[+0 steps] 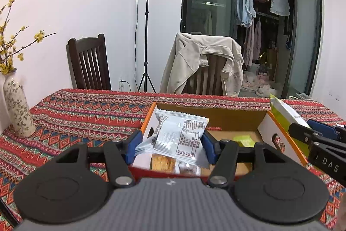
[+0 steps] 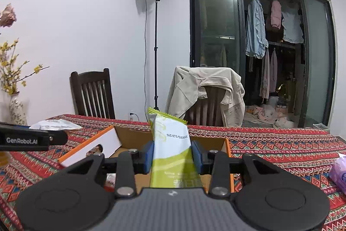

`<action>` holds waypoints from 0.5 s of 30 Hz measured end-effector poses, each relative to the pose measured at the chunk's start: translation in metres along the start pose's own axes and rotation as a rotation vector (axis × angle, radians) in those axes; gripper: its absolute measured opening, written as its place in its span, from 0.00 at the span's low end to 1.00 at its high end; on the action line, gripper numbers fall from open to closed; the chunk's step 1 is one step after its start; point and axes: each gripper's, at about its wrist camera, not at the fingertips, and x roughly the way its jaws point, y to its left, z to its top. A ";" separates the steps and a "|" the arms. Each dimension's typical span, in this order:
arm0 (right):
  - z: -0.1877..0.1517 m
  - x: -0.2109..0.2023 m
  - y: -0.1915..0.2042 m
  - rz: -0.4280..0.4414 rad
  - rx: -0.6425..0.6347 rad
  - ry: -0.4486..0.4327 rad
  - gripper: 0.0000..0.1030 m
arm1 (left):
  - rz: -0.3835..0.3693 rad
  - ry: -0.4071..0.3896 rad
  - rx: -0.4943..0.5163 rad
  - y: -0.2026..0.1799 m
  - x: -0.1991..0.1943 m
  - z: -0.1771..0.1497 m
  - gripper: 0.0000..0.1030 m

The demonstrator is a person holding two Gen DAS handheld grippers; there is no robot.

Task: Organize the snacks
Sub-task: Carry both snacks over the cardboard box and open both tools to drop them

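I am pinching a white-grey printed packet point(image 1: 177, 135) in the left gripper point(image 1: 170, 144) above the box point(image 1: 218, 114) | right gripper point(image 2: 172, 157) is pinching an upright green-white packet point(image 2: 173, 144) over it.

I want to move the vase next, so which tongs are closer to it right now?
Left. The left tongs, holding a grey snack packet, are nearer the vase at the table's left end. The right tongs, holding a green packet, are further right.
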 end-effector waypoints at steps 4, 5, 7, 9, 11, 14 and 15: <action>0.004 0.019 -0.004 -0.014 0.024 0.005 0.35 | 0.013 0.007 -0.010 -0.008 0.024 0.009 0.58; 0.004 0.025 -0.006 -0.018 0.030 0.009 0.35 | 0.018 0.009 -0.012 -0.009 0.031 0.010 0.58; 0.004 0.037 -0.010 -0.029 0.041 0.015 0.35 | 0.031 0.016 -0.016 -0.012 0.045 0.011 0.58; 0.002 0.048 -0.014 -0.035 0.054 0.020 0.35 | 0.041 0.023 -0.019 -0.013 0.057 0.010 0.58; -0.001 0.058 -0.018 -0.043 0.063 0.023 0.35 | 0.051 0.030 -0.018 -0.014 0.068 0.007 0.58; -0.011 0.068 -0.024 -0.049 0.069 0.015 0.35 | 0.051 0.038 -0.022 -0.011 0.081 -0.002 0.58; -0.014 0.071 -0.026 -0.049 0.071 0.016 0.35 | 0.051 0.041 -0.016 -0.011 0.084 -0.005 0.58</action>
